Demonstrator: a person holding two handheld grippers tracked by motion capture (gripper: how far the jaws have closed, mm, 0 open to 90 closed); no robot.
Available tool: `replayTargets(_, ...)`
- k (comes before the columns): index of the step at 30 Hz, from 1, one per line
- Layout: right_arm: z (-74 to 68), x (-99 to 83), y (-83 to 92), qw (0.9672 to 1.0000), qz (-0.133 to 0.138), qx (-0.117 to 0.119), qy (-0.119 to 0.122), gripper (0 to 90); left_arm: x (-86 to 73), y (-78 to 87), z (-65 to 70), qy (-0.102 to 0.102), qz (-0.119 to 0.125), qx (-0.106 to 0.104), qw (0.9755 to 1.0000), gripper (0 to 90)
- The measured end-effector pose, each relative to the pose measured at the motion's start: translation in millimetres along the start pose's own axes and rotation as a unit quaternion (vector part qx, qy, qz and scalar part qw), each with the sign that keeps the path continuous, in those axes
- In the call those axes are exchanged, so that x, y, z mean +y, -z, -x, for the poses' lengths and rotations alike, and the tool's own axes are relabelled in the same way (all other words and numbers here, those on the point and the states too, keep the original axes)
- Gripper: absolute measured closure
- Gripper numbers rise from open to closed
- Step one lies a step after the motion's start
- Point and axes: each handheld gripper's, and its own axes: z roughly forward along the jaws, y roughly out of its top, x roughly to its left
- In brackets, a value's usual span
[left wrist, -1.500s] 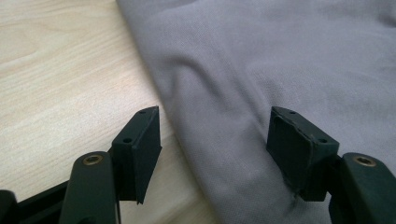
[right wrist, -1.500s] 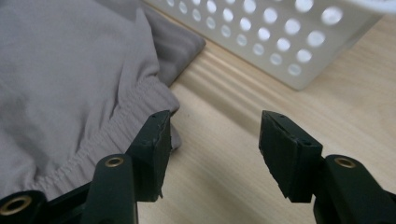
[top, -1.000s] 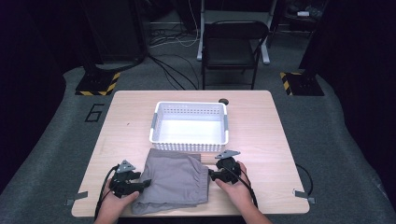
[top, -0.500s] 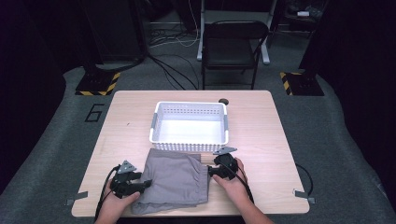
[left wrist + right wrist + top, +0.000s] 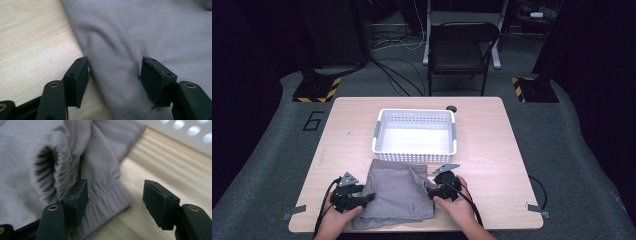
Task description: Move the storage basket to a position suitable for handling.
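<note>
Left gripper fingers spread wide over the grey garment's edge, gripping nothing; right gripper fingers have just been opening, straddling the elastic hem without pinching. Garment lies folded on the counter, just before the white basket. Risk — closing now catches one layer, so the fold slumps open on lift.

Plain grey cloth, no print, just ribbed stitching at the elastic hem. Pale wood-grain desk. White basket dotted with little holes. Black grippers, matte black jaws, brass-coloured rivets. Yellow-black hazard stripes on floor plates.
</note>
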Motion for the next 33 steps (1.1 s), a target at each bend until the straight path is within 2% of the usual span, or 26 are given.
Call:
replayTargets(2,-2.1,-1.1,-2.0,1.0000,-0.003,0.008,-0.001,36.2,0.2,-0.2,0.2,-0.002,0.000,0.000,1.0000,38.9)
replayTargets(4,-5.5,-0.6,-4.0,0.9999,0.000,0.008,0.006,36.1,0.1,-0.4,1.1,0.002,0.001,0.000,1.0000,38.9)
replayTargets(6,-8.9,-0.2,-6.6,0.9999,0.003,0.007,0.009,35.0,0.0,-1.0,1.3,-0.002,0.004,0.002,1.0000,38.9)
replayTargets(16,-18.6,5.4,-16.0,0.9995,0.011,-0.012,0.027,31.3,-0.2,-2.1,1.8,-0.003,0.008,0.003,1.0000,38.8)
replayTargets(17,-18.9,6.1,-17.1,0.9996,0.015,-0.014,0.018,33.1,-0.3,-2.0,1.7,-0.004,0.009,0.003,1.0000,38.8)
replayTargets(18,-16.9,7.4,-17.4,0.9995,0.015,-0.015,0.024,35.5,-0.3,-1.8,1.6,-0.005,0.007,0.003,1.0000,38.8)
replayTargets(21,-13.2,8.8,-17.3,0.9996,0.020,-0.013,0.014,43.9,-0.5,-1.6,1.4,-0.004,0.007,0.001,1.0000,38.7)
replayTargets(26,-13.2,9.9,-16.8,0.9998,0.016,-0.013,0.007,46.9,-0.5,-1.5,1.0,-0.005,0.008,-0.001,1.0000,38.8)
replayTargets(27,-11.4,10.0,-16.8,0.9995,0.024,-0.017,0.008,48.2,-0.3,-0.8,0.9,-0.004,0.004,-0.002,1.0000,38.7)
replayTargets(29,-10.7,9.8,-16.1,0.9995,0.023,-0.019,0.010,51.7,-0.4,-0.6,0.9,-0.005,0.003,-0.003,1.0000,38.7)
replayTargets(31,-10.9,9.7,-13.8,0.9992,0.029,-0.023,0.011,60.3,-0.8,-1.2,1.1,-0.003,0.008,-0.001,1.0000,38.7)
replayTargets(33,-11.4,9.8,-12.6,0.9990,0.031,-0.027,0.018,62.2,-0.5,-0.7,0.8,-0.005,0.004,-0.003,1.0000,38.8)
